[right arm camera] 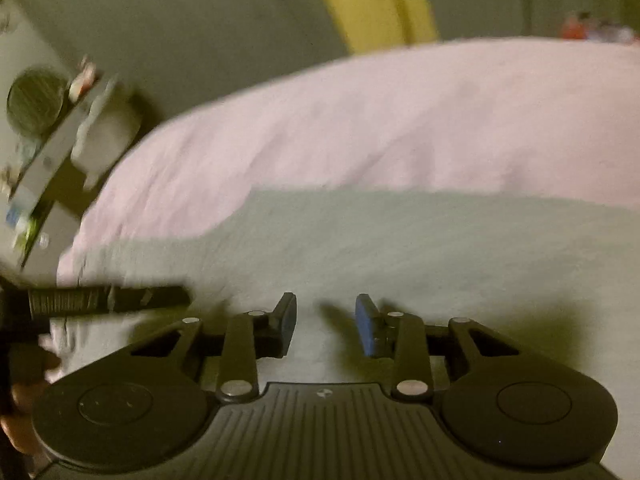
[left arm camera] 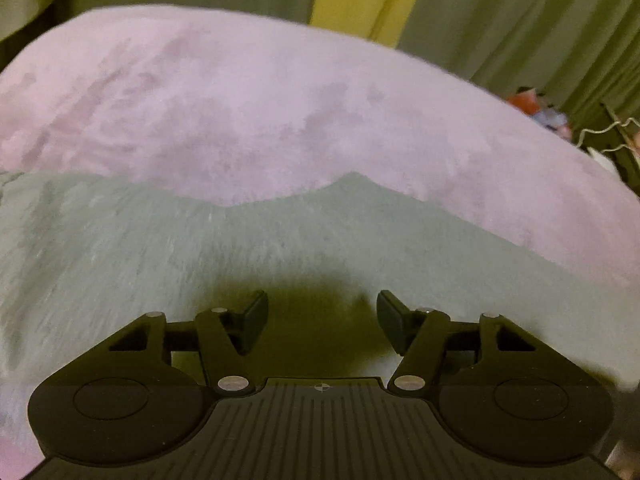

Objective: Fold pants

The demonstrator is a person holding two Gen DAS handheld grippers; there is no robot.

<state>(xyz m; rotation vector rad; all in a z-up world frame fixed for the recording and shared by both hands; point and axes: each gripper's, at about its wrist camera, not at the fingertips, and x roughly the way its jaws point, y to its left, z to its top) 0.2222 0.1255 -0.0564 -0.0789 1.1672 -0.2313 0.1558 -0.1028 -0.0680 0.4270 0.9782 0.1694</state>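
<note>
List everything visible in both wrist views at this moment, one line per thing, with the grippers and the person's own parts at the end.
pants: one, pale grey-green, spread on the near part of the bed under both grippers.
bed cover: one, pink, beneath and beyond the pants.
curtains: grey-green with a yellow strip, behind the bed.
shelf clutter: blurred, mixed colours, left edge of the right wrist view; items cannot be told apart.
small objects: red and blue, blurred, beyond the bed's far right.
left gripper: one, black, open, nothing between the fingers.
right gripper: one, black with a blue pad, open, nothing between the fingers.
hand: partly visible, lower left of the right wrist view.
</note>
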